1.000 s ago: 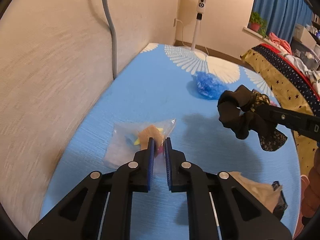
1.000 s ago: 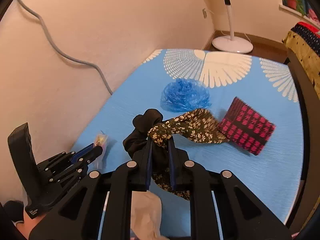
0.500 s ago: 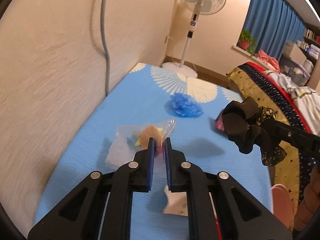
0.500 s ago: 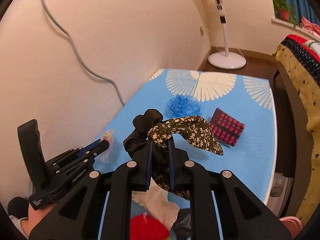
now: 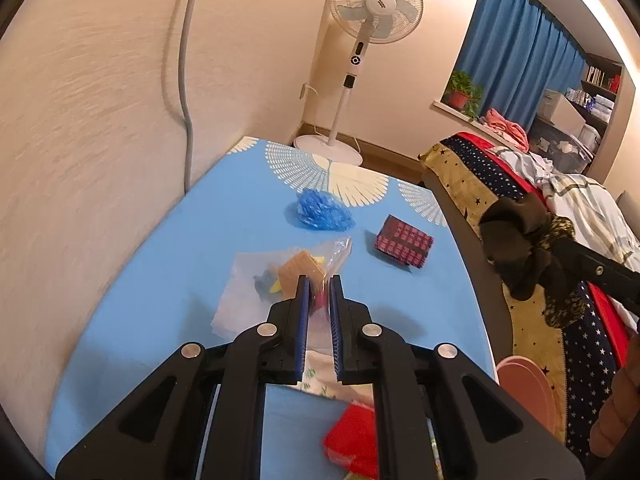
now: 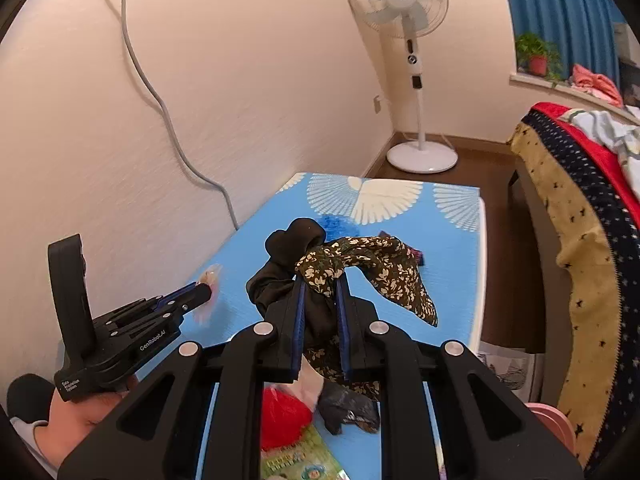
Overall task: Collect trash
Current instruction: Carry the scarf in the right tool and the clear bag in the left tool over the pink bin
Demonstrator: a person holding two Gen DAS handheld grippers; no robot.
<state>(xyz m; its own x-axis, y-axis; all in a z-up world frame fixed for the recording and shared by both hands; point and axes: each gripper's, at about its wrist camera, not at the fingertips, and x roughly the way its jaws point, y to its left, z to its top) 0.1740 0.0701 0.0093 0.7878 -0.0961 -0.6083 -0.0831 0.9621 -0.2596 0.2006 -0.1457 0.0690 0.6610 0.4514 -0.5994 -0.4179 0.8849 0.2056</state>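
My left gripper (image 5: 319, 280) is shut on a clear plastic bag (image 5: 280, 280) with small coloured bits inside, held above the blue table (image 5: 180, 272). It also shows in the right wrist view (image 6: 206, 291). My right gripper (image 6: 320, 280) is shut on a bunch of black and floral cloth (image 6: 352, 264), lifted above the table; this cloth shows at the right of the left wrist view (image 5: 520, 248). A crumpled blue plastic bag (image 5: 322, 212) and a red-black patterned packet (image 5: 402, 240) lie on the table.
Red wrapper (image 6: 284, 416), dark wrapper (image 6: 348, 410) and a printed packet (image 6: 296, 460) lie on the near table. A pink bin (image 5: 528, 392) stands on the floor at right. A standing fan (image 5: 376, 4), a wall with a grey cable (image 5: 186, 80) and a bed (image 5: 520, 184) surround the table.
Both grippers have risen and pulled back from the table with their loads still held. More of the near table and the room now shows.
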